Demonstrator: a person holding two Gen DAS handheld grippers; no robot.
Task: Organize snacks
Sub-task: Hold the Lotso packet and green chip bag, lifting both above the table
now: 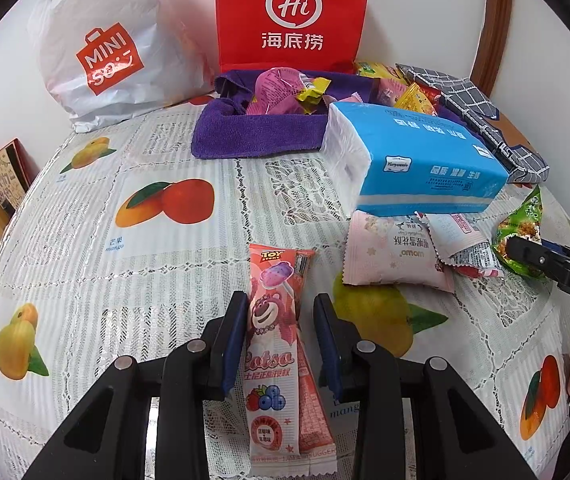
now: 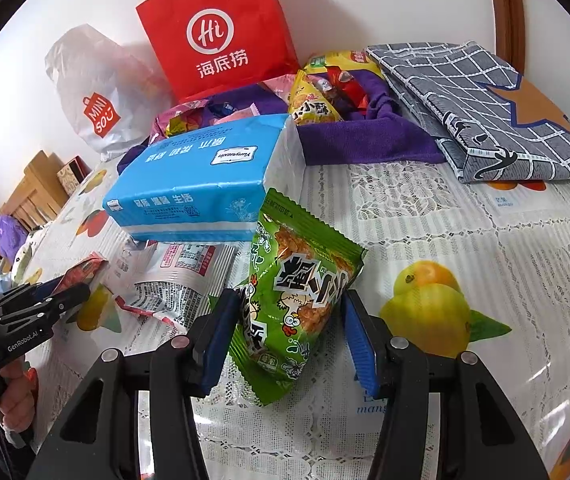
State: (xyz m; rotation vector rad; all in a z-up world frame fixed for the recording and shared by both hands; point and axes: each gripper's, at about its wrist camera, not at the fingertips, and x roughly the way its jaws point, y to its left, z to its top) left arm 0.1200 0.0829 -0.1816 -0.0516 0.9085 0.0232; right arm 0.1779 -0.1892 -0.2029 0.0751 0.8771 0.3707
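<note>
Left claw straddling pink lollipop packet, jaws partly apart, left pad touching, right pad showing a gap. Packet lying flat on counter, long axis running straight ahead. Right claw gripping green snack bag; purple cloth basket waiting beyond.
</note>
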